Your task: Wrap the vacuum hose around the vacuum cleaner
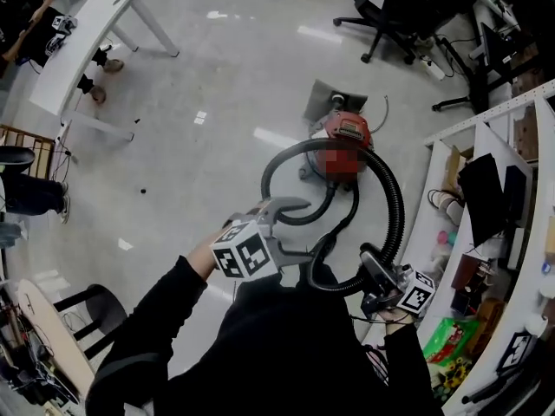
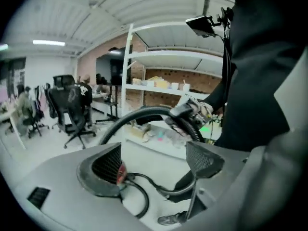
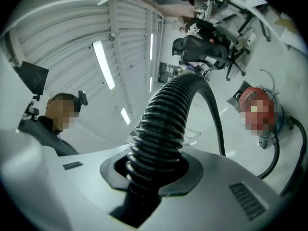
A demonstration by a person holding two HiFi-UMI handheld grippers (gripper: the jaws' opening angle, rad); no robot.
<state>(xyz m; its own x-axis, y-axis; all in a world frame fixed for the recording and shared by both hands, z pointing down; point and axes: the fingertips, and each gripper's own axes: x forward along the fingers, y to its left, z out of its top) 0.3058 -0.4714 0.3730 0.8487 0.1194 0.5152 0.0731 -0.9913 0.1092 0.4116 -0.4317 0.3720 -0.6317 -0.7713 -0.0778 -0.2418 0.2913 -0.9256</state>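
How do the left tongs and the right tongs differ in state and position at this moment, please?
The left tongs stand wide open with nothing between the pads, while the right tongs are shut on the ribbed black hose. In the head view, the left tongs sit at the left of the hose's loop and the right tongs grip its right end, beside the shelves. Both carry a marker cube.
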